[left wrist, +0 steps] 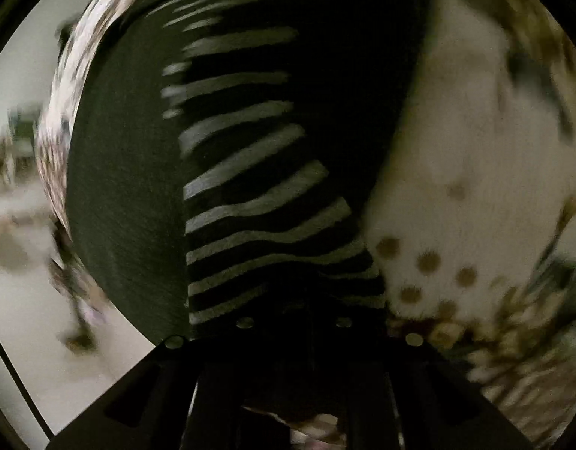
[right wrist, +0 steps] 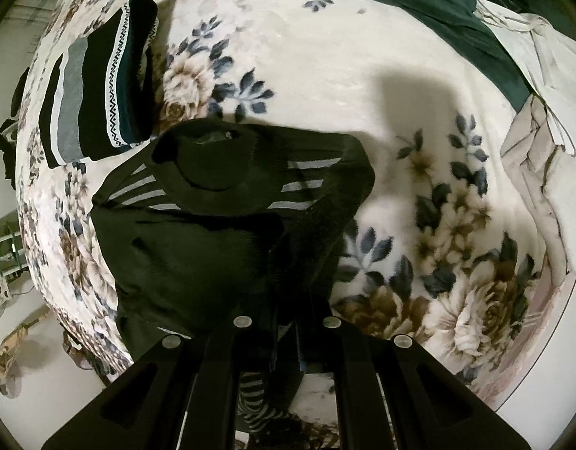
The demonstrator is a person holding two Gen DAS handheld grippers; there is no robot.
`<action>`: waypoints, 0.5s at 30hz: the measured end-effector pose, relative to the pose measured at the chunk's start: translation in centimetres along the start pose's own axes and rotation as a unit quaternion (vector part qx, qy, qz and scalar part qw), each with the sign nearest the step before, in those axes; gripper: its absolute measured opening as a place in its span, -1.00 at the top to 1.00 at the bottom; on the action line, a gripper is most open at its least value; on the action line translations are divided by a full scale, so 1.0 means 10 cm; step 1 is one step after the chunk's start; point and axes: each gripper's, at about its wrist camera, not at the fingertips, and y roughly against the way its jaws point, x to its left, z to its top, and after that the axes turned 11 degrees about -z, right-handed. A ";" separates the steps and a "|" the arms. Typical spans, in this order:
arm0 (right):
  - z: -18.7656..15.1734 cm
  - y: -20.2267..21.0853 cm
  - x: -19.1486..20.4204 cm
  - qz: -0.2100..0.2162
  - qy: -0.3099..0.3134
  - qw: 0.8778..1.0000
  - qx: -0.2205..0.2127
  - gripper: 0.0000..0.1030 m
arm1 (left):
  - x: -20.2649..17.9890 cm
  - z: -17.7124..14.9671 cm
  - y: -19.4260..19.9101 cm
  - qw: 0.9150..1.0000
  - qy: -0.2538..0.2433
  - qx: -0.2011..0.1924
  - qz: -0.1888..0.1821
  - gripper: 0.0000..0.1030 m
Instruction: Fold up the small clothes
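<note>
Right now you've got the black knit sweater with pale grey stripes point(right wrist: 228, 202) spread on the cream fleece blanket with blue-and-tan flowers point(right wrist: 306, 75), neck hole up top in the right wrist view, one sleeve bent across the chest. Your right gripper point(right wrist: 288, 337) is clenched on a bunch of the sweater's near edge; dark fabric runs straight into the closed jaws, with a striped bit hanging below them. Your left gripper point(left wrist: 293, 313) is clenched too, on the striped fabric point(left wrist: 250, 172), which fills most of the left view and drapes away from the jaws, so that side is probably lifted clear of the blanket point(left wrist: 456, 150). Judgement: you hold two points of the hem end so you can carry it over toward the neck for the next fold; keeping both pinches tight stops the knit sagging in the middle. Already folded, a dark stack with a grey band and white zigzag trim point(right wrist: 96, 93) lies just beyond the sweater's shoulder, kept aside as finished. A dark green cloth point(right wrist: 437, 7) and a white garment point(right wrist: 531, 56) lie at the far edge, likely still waiting. No brand, label or readable writing anywhere; the left view is blurred.
</note>
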 end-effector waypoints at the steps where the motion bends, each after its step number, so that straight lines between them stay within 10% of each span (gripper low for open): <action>1: 0.00 0.00 0.00 0.000 0.000 1.000 0.000 0.85 | -0.04 0.03 0.13 0.999 0.019 -0.019 -0.021 0.80; 5: 0.00 -0.01 -0.01 0.000 -0.002 1.000 0.000 0.85 | 0.33 0.06 0.41 0.992 0.039 -0.097 -0.064 0.60; 8: 0.00 -0.03 0.00 0.002 -0.005 1.000 0.001 0.86 | 0.78 0.21 0.08 0.987 0.091 -0.046 -0.127 -0.45; 11: 0.02 -0.06 0.00 0.002 0.000 1.000 0.001 0.86 | 1.17 0.32 -0.28 0.960 0.159 -0.007 -0.232 -0.95; 15: 0.03 -0.08 0.01 -0.001 0.002 1.000 0.002 0.86 | 1.21 0.41 -0.39 0.957 0.166 0.018 -0.237 -1.00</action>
